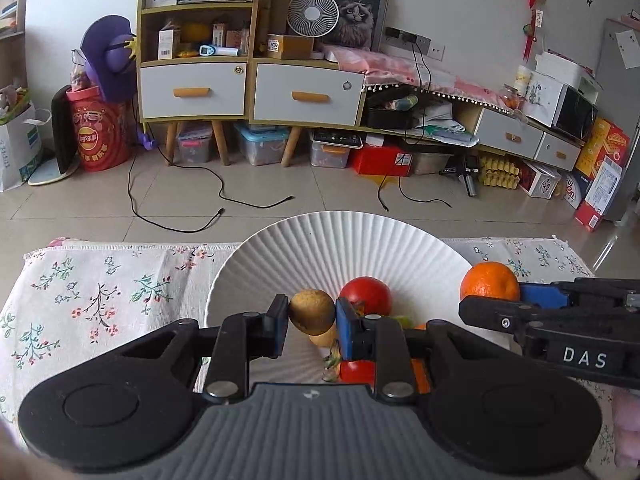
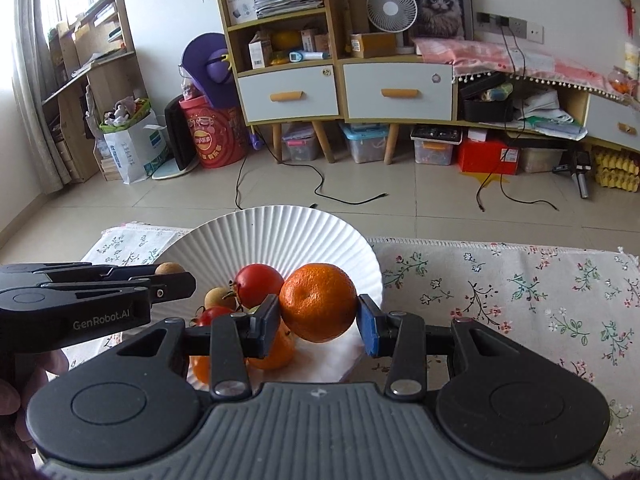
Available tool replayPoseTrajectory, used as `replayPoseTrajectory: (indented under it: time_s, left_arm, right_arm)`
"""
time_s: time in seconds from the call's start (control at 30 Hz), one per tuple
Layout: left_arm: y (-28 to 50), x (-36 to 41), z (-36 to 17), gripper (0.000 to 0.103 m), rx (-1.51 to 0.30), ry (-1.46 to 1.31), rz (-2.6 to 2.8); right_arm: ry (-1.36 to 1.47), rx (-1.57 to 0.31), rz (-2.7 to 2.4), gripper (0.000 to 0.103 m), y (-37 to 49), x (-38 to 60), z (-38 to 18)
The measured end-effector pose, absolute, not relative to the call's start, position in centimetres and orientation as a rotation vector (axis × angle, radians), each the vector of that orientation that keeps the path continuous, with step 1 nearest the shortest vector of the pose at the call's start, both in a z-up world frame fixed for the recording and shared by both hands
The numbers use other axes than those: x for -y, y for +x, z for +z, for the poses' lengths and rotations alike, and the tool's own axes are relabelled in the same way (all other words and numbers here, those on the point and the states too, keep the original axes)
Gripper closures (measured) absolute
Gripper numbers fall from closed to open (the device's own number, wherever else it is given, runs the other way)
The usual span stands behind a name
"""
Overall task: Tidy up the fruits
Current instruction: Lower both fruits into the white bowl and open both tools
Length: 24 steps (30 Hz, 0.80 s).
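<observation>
Two hand-held grippers hang over a white fluted plate (image 1: pixel 332 240) on a table spread with a floral cloth (image 1: pixel 100 280), each carrying fruit bound, it appears, for the heap already gathered there. The left gripper (image 1: pixel 312 316) is clamped narrowly on a small brown fruit (image 1: pixel 312 310), round and matt-skinned (possibly a longan, though its kind is hard to tell), held above the near half of the plate. The right gripper (image 2: pixel 318 318) pinches a dimpled, glossy orange (image 2: pixel 318 302) between its blue pads, over the plate's right side. Both tools tilt downward toward the dish, which suggests a placing step rather than a pick. Beneath them lie a smooth red fruit (image 2: pixel 258 284), a second red one (image 2: pixel 214 316), another small brown fruit (image 2: pixel 218 298) and more orange-skinned pieces, crowded toward the plate's near edge. The ridged surface slopes inward, so round fruit released there would likely roll toward the pile
</observation>
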<state>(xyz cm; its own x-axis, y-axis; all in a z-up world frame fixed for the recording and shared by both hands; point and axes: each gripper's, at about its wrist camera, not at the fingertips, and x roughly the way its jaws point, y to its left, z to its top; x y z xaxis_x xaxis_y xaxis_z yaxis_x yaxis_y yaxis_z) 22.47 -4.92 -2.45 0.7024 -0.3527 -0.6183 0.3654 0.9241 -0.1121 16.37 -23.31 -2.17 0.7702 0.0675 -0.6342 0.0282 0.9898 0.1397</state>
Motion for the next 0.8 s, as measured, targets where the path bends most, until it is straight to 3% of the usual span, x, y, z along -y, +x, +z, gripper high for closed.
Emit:
replayPoseTrajectory:
  time_s: [0.57, 0.8]
  left_arm:
    - [24.4, 5.3, -3.3, 0.082, -0.755, -0.028, -0.403]
    - [24.2, 5.0, -2.4, 0.072, -0.752, -0.018, -0.391]
  right_arm:
    - [0.155, -0.708, 0.053, 0.064, 17.5, 23.0, -2.7]
    - [0.170, -0.688, 0.056, 0.057, 17.2, 23.2, -1.7]
